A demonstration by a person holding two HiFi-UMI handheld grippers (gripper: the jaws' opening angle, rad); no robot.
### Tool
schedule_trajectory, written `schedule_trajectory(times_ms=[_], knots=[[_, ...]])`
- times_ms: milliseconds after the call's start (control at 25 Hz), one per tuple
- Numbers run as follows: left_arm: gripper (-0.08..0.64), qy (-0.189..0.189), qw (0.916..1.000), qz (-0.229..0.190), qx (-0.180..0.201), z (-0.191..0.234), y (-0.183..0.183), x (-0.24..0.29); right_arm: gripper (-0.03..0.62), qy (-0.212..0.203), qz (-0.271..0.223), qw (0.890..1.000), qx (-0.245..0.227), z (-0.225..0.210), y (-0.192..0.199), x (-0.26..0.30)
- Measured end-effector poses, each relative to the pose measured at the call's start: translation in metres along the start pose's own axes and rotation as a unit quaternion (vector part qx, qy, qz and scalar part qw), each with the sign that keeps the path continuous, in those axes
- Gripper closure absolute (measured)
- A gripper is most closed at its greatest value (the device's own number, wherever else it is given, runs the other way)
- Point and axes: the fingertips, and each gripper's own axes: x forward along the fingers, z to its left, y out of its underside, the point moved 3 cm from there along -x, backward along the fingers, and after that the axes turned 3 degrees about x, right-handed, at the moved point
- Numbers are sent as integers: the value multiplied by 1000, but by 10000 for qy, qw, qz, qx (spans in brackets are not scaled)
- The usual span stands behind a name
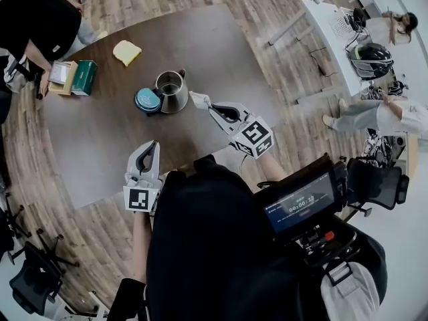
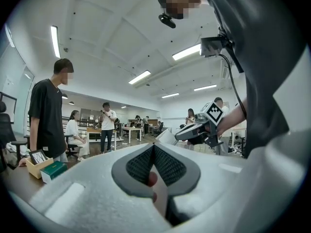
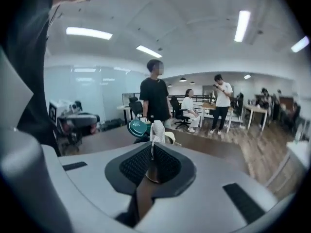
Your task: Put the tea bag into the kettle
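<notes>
A steel kettle (image 1: 172,90) stands lidless on the dark table (image 1: 100,146), its teal lid (image 1: 147,100) lying against its left side. My right gripper (image 1: 208,105) is shut on a white tea bag (image 1: 198,99), held just right of the kettle's rim. In the right gripper view the tea bag (image 3: 157,131) sticks up from the closed jaws, with the teal lid (image 3: 139,127) behind it. My left gripper (image 1: 154,144) hovers over the table's near edge, jaws shut and nothing in them. The left gripper view shows the right gripper (image 2: 167,138) with the bag.
A green box (image 1: 85,77) and a tan box (image 1: 61,73) sit at the table's left end beside a standing person (image 1: 33,25). A yellow sponge (image 1: 126,52) lies at the far side. Chairs (image 1: 30,273) and a camera rig (image 1: 304,202) crowd the near floor.
</notes>
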Motion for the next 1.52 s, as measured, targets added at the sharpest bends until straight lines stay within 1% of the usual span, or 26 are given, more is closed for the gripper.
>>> schedule_trajectory(times_ms=[80,160,240,400,480,600,720,840,960,1120,1240,1520], knots=[[558,-9,10000,56,57,3,1,0,572,85,331,9959,-833,-1,-6,3],[558,-17,9998,79,158,7,1,0,572,123,559,9879,-1442,-3,-10,8],[558,-51,9997,46,224,12,-1,0,572,147,742,9782,-1936,-5,-13,16],[558,-224,9996,-8,154,21,0,-8,572,130,1072,9544,-2783,-3,-18,33],[558,-350,9993,-45,106,25,3,-14,572,14,1199,9391,-3219,-1,-20,42],[558,-531,9986,-18,39,30,8,-25,572,-236,1392,9113,-3868,-4,-25,53],[558,-726,9974,5,-18,36,10,-34,572,-421,1519,8869,-4342,-13,-40,65],[558,-926,9957,-25,23,44,9,-42,572,-576,1628,8667,-4680,-22,-55,81],[558,-1077,9942,-48,6,49,10,-49,572,-749,1788,8471,-4948,-29,-60,97],[558,-1230,9924,1,-39,50,14,-60,571,-1001,1960,8261,-5187,-30,-64,116],[558,-1327,9911,18,-40,51,16,-65,572,-1158,2080,8166,-5258,-30,-64,129],[558,-1403,9901,68,-67,48,17,-72,572,-1449,2416,8042,-5234,-28,-46,151]])
